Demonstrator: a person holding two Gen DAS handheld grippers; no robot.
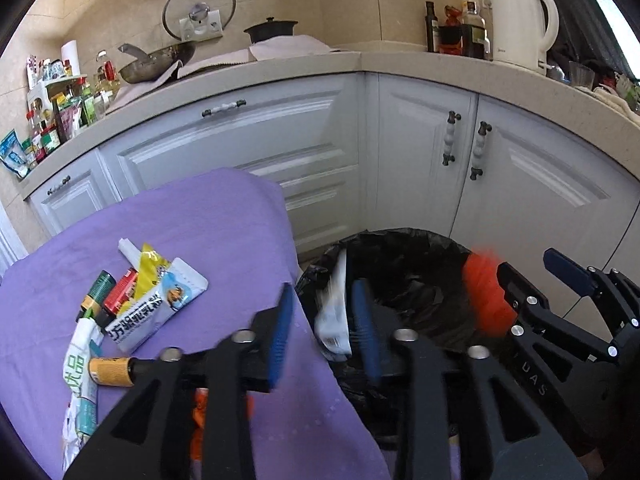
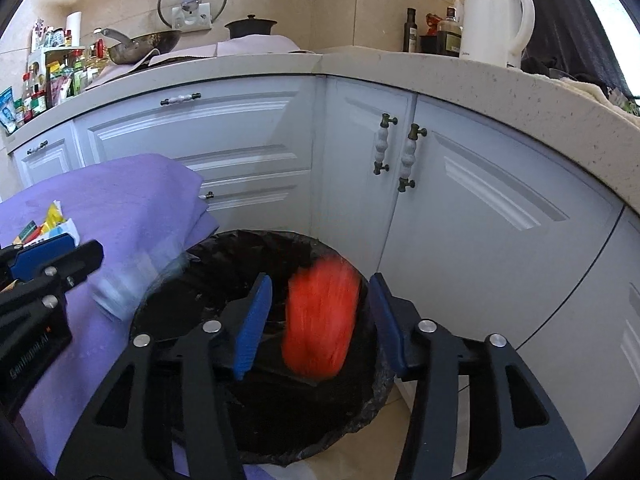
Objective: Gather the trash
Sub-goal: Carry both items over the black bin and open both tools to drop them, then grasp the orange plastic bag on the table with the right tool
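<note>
Blurred red wrapper (image 2: 320, 320) above black-lined bin (image 2: 372, 392)

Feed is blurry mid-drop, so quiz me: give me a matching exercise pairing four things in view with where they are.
Things:
1. red item
2. white wrapper
3. yellow packet
4. kettle

Places:
A. on the countertop
B. lying on the purple cloth
C. between the right claw pads, over the bin
D. beside a left claw pad, at the bin's rim

Pairs: 1-C, 2-D, 3-B, 4-A
</note>
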